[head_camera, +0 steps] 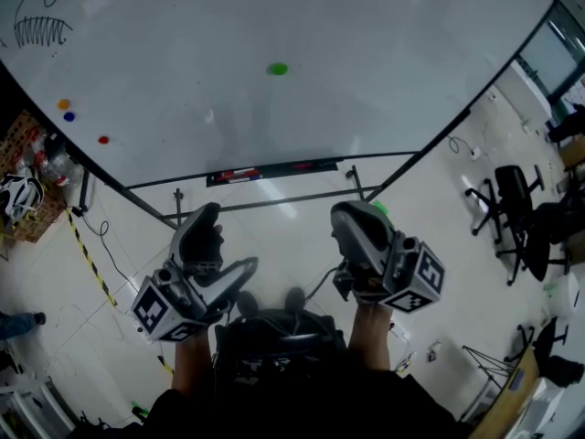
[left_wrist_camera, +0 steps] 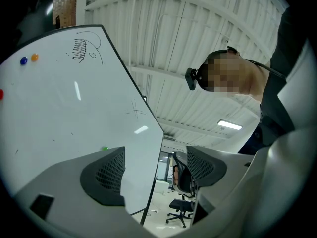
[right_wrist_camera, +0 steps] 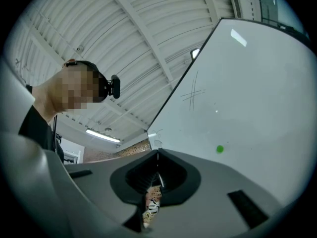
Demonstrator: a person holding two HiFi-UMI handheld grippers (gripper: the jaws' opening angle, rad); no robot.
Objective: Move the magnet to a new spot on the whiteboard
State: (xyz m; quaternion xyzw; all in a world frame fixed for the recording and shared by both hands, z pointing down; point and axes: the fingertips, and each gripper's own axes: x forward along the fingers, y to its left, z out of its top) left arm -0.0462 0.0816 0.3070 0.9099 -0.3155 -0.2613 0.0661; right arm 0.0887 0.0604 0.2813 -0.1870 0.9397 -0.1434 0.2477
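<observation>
our left gripper (left_wrist_camera: 156,168) jaws apart, our right gripper (right_wrist_camera: 157,175) jaws pressed together on nothing, green magnet (head_camera: 277,69) upper middle of the whiteboard (head_camera: 384,90), toothy fish doodle (head_camera: 38,24) upper left

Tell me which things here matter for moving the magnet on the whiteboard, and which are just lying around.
For the job: whiteboard; green magnet, likely the one; left hand-held gripper, open; right hand-held gripper, shut, empty.

Lying about: orange magnet; blue magnet; red magnet; fish drawing; marker tray; office chair; helmet.
</observation>
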